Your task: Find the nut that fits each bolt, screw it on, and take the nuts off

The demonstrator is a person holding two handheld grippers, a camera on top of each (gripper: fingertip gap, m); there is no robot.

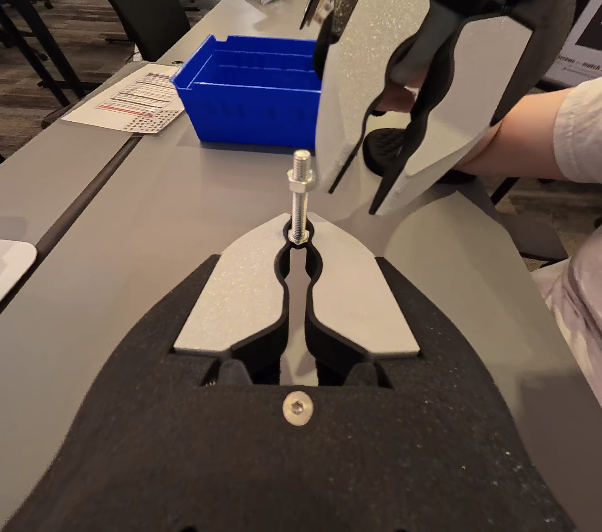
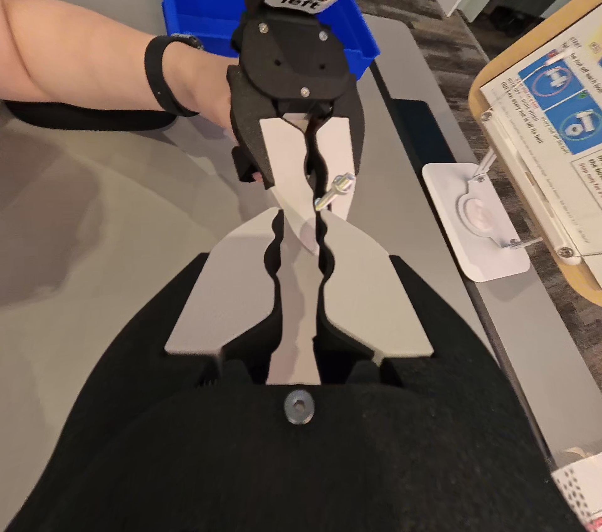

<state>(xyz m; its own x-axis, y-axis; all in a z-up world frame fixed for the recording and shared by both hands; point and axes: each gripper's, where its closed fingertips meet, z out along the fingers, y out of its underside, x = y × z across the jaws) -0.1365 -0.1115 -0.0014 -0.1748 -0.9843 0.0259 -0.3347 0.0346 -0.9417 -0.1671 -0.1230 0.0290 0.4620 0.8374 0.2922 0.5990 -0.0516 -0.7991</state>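
A silver bolt [image 1: 298, 207] stands upright, its head clamped in my left gripper [image 1: 298, 234], which is shut on it. A silver nut [image 1: 300, 180] sits on the thread near the top end. My right gripper [image 1: 351, 200] comes down from the upper right, its tips just right of the nut and not touching it. Its fingers stand slightly apart and hold nothing. In the right wrist view my right gripper [image 2: 299, 216] points at the left gripper [image 2: 322, 216], with the bolt [image 2: 330, 194] and nut [image 2: 345, 182] slanting up to the right.
A blue bin [image 1: 254, 112] stands on the grey table [image 1: 163, 223] behind the bolt. A printed sheet [image 1: 136, 99] lies to its left. An instruction board [image 2: 553, 125] on a white stand [image 2: 472, 223] is at the right. A person's arms [image 2: 81, 60] hold the grippers. Some 4 centimeters of space lies between my two pairs of fingers.
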